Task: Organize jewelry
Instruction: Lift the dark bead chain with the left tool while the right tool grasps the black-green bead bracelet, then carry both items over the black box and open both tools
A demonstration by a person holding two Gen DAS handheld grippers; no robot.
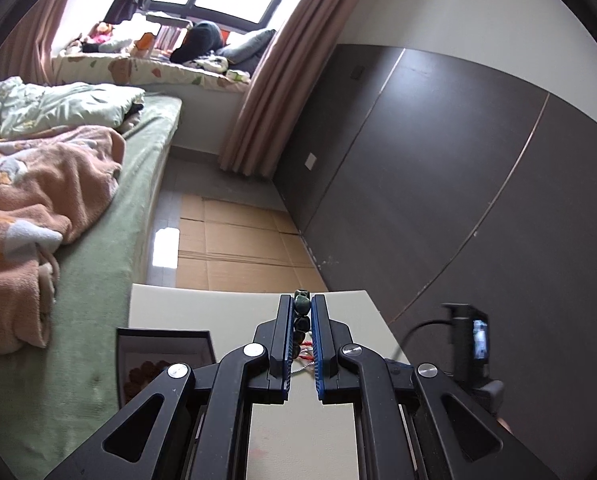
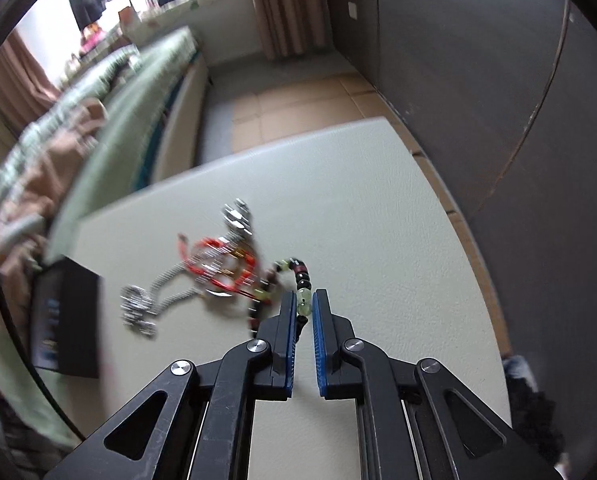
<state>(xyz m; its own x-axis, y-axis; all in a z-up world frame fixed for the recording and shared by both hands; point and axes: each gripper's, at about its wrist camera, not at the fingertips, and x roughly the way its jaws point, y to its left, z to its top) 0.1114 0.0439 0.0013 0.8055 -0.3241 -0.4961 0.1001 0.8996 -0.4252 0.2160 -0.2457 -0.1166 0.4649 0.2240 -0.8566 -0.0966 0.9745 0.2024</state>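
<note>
My left gripper (image 1: 302,301) is shut on a dark green bead bracelet (image 1: 301,318) and holds it above the white table (image 1: 202,308). A dark jewelry box (image 1: 160,354) with brown beads inside stands open at the table's left. My right gripper (image 2: 302,295) is shut on a black and pale-green bead bracelet (image 2: 303,280), still trailing on the table (image 2: 378,220). To its left lies a tangle of red cord bracelets (image 2: 218,266) and silver chains (image 2: 140,308). The box (image 2: 64,320) shows at the far left, blurred.
A bed (image 1: 98,264) with green sheet and pink blanket runs along the table's left. A dark wardrobe wall (image 1: 458,184) is to the right. A small camera on a stand (image 1: 474,344) with a cable sits at the table's right edge. Cardboard (image 1: 238,240) covers the floor beyond.
</note>
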